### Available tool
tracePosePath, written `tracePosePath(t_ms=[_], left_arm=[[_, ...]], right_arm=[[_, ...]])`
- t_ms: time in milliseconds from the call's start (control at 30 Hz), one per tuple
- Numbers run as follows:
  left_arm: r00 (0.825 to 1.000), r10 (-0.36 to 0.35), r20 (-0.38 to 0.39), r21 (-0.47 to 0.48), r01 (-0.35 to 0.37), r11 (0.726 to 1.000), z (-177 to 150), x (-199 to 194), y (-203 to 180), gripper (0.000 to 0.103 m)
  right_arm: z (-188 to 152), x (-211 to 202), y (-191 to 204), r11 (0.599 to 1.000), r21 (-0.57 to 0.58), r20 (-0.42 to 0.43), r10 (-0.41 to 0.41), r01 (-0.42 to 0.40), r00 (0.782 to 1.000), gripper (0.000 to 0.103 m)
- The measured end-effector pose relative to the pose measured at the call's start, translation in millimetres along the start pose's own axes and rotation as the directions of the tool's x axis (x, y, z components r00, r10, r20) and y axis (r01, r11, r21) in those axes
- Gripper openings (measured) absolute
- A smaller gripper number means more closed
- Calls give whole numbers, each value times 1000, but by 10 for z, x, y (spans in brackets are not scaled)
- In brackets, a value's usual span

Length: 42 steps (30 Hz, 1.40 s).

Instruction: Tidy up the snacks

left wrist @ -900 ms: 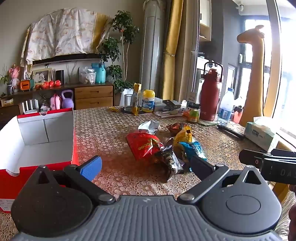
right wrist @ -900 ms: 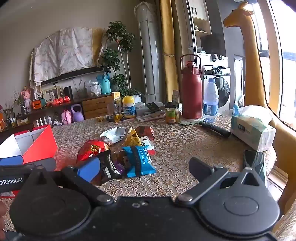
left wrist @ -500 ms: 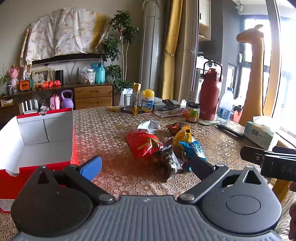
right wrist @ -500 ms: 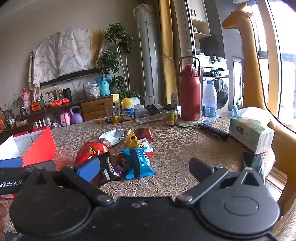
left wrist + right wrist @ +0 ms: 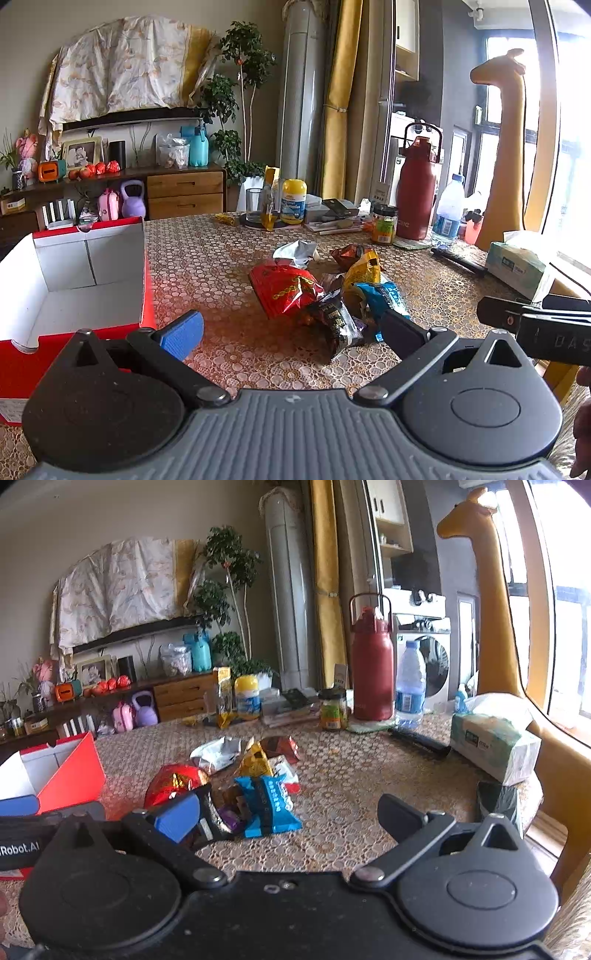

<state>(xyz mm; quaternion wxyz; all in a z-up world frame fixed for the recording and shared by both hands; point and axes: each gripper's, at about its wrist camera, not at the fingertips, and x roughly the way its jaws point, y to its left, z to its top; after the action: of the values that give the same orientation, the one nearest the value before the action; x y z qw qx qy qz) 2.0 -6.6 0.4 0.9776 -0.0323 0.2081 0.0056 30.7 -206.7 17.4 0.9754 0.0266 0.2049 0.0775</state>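
Lace cloth covers the table [image 5: 207, 258] in my left wrist view, with a living room behind it. My left gripper [image 5: 291, 326] hovers low over the near edge, its tongs spread wide and holding nothing; one finger has a blue pad [image 5: 183, 334], the other [image 5: 402, 332] is black. A red box [image 5: 146, 291] with a white inside stands open at the table's left edge. A heap of snacks [image 5: 325, 291] lies near the middle of the table, just beyond my open fingers: a red bag [image 5: 284, 290], a dark packet [image 5: 334, 321], a blue packet [image 5: 384, 299], a yellow packet [image 5: 364, 267] and a silver wrapper [image 5: 297, 251] farther back. Along the far edge stand a yellow-lidded jar [image 5: 294, 201], a small jar [image 5: 385, 224], a dark red flask [image 5: 417, 197] and a water bottle [image 5: 448, 210]. A tissue pack [image 5: 515, 264] sits at the right edge. My right gripper [image 5: 535, 319] juts in from the right.

From my right wrist view, the same table [image 5: 354, 775] spreads ahead. My right gripper [image 5: 291, 816] also hovers over the near edge, tongs wide apart and empty. The snacks [image 5: 240, 775] lie ahead and left of center; the blue packet [image 5: 267, 801] is nearest, the dark packet [image 5: 210, 812] partly hidden behind my blue pad [image 5: 177, 818], the red bag [image 5: 171, 781] beside them. The red box [image 5: 70, 771] is at the left edge, with my left gripper [image 5: 22, 812] in front of it. The flask [image 5: 371, 664] and bottle [image 5: 410, 685] stand at the far edge, the tissue pack [image 5: 493, 742] at the right.
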Motion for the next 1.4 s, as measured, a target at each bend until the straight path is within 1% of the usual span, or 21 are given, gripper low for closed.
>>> tracePosePath(t_ms=[200,567,900,1067,1400], left_arm=[[1000,0,1,0,0,1000,-1,0,-3,103],[1000,-2,-1,3,2,1000,-13,4,3,103],[1000,-9,-4,11,9,1000,-16,0,0,103],[1000,-8,-4,10,8,1000,-14,0,-6,103],[1000,-9,-7,7,10,1000,-18,9,-10,103]], right_arm=[[-15,-8,-9,1000,-12,-15,-9,8,1000,103],[-20,-18,-81,999,20,-35,36,-35,999,103],[-20,-24,-87,1000,25,-37,13,-12,999,103],[-5,-46,-84,999,30,-28,31,-30,999,103],[-14,-34,-68,999,25,-33,30,-30,999,103]])
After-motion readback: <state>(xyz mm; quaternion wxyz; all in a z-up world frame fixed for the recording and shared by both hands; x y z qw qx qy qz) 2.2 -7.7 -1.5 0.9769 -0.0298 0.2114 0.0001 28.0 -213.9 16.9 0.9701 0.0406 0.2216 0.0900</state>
